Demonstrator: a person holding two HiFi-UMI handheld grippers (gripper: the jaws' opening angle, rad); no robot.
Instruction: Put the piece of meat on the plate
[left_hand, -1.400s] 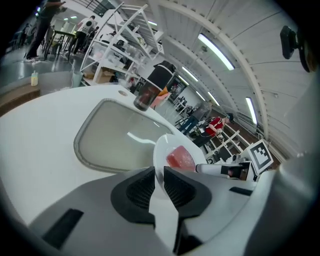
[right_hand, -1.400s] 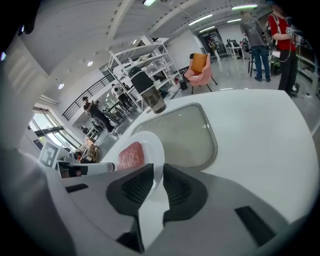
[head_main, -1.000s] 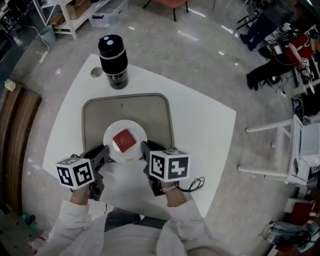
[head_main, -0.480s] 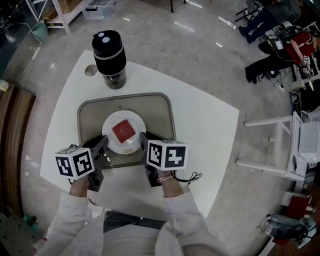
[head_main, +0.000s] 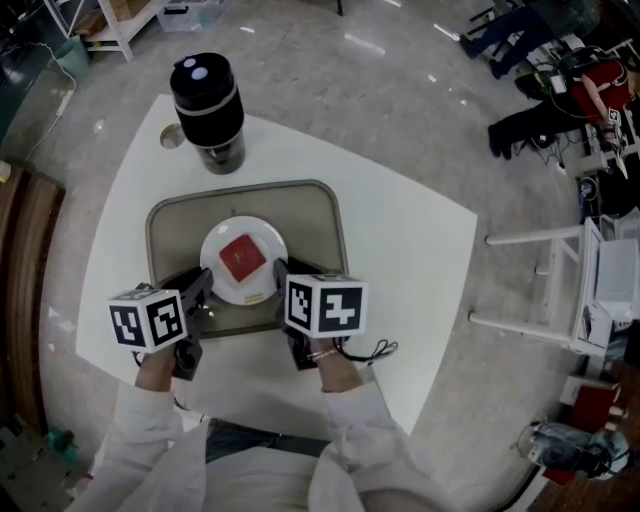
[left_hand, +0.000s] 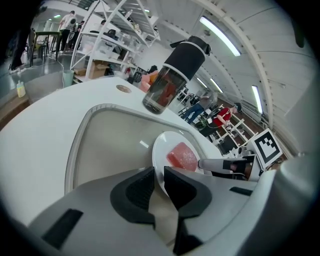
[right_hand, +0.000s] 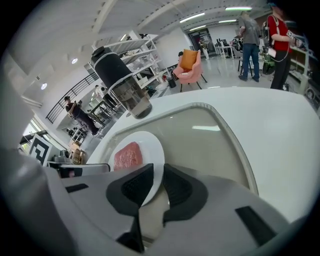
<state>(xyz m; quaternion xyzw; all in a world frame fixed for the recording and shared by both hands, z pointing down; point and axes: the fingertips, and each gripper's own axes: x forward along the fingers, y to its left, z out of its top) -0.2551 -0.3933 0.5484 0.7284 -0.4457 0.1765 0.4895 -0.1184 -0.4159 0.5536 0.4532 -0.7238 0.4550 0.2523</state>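
A red piece of meat (head_main: 241, 258) lies on a white plate (head_main: 215, 265) over the near half of a beige tray (head_main: 320, 215). My left gripper (head_main: 205, 281) is shut on the plate's near-left rim. My right gripper (head_main: 279, 272) is shut on its near-right rim. In the left gripper view the plate's rim (left_hand: 161, 150) runs between the dark pads (left_hand: 140, 189), with the meat (left_hand: 182, 156) just beyond. In the right gripper view the plate (right_hand: 151, 150) likewise sits between the pads (right_hand: 179, 190), and the meat (right_hand: 128, 155) lies left of them. Whether the plate rests on the tray I cannot tell.
A tall black-lidded bottle (head_main: 208, 110) stands on the white table (head_main: 400, 250) just past the tray's far-left corner, beside a small round hole (head_main: 172, 136). A white table frame (head_main: 560, 290) and clutter stand on the floor to the right.
Both grippers moved forward and down with the plate between them. The plate went from the tray's near edge to farther in over the tray.
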